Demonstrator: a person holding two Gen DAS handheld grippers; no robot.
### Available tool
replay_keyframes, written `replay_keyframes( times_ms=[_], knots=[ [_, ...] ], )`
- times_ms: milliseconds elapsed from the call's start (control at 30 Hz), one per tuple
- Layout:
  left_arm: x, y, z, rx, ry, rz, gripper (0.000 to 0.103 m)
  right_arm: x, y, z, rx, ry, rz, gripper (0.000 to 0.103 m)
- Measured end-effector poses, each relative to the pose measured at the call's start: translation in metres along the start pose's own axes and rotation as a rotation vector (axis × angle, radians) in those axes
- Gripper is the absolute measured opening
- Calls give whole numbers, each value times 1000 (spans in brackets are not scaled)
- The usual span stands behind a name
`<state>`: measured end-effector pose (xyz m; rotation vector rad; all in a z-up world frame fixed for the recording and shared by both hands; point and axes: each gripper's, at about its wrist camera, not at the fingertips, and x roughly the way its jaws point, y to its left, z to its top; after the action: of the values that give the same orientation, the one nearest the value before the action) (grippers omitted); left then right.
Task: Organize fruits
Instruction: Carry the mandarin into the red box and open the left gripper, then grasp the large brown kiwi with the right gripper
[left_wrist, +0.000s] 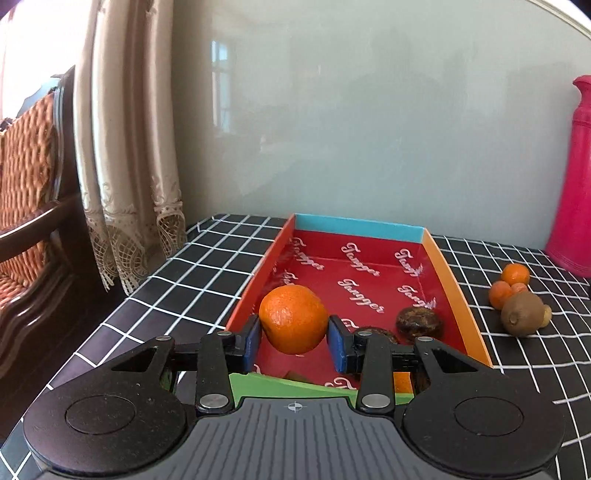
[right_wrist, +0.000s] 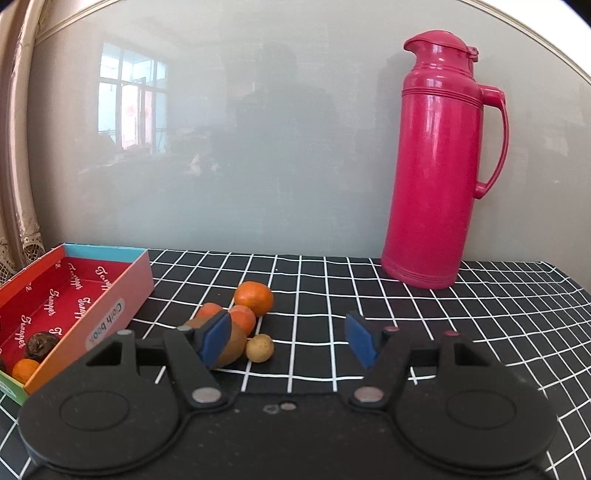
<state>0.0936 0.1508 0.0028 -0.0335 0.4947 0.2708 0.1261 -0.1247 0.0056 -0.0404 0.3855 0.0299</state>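
My left gripper (left_wrist: 294, 338) is shut on a large orange (left_wrist: 293, 318) and holds it above the near end of the red cardboard box (left_wrist: 373, 266). Two dark brown fruits (left_wrist: 420, 324) lie in the box, and the right wrist view shows a small orange (right_wrist: 25, 369) there too. On the cloth right of the box lie three small oranges (right_wrist: 254, 297), a kiwi (right_wrist: 232, 344) and a small tan fruit (right_wrist: 260, 347). My right gripper (right_wrist: 286, 341) is open and empty, just right of this pile, its left finger in front of the kiwi.
A tall pink thermos jug (right_wrist: 439, 166) stands at the back right against the glossy wall. The table has a black cloth with white grid (right_wrist: 406, 332). A curtain (left_wrist: 122, 147) and a wooden chair (left_wrist: 33, 206) are beyond the table's left edge.
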Motion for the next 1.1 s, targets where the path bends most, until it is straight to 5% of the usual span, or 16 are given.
replay_keyframes(
  times_ms=[67, 133, 200, 333, 400, 700, 1100],
  knots=[
    [0, -1, 0, 2, -1, 5, 40, -1, -3, 0, 4, -4, -6, 69],
    [-2, -3, 0, 3, -18, 17, 57, -2, -6, 0, 7, -6, -11, 70],
    [-7, -6, 1, 13, -50, 37, 89, -3, -8, 0, 8, -8, -13, 70],
    [-15, -11, 4, 14, -97, 36, 93, -5, -13, 0, 10, -11, -21, 72],
    [-22, -12, 5, 2, -128, 37, 103, -6, -16, 0, 12, -13, -24, 72],
    [-37, -16, 2, -33, -170, 27, 103, -9, -23, -1, 6, -25, -33, 83],
    [-31, 6, -1, -80, -164, 89, 103, 1, 12, -8, -100, -30, 58, 84]
  ],
)
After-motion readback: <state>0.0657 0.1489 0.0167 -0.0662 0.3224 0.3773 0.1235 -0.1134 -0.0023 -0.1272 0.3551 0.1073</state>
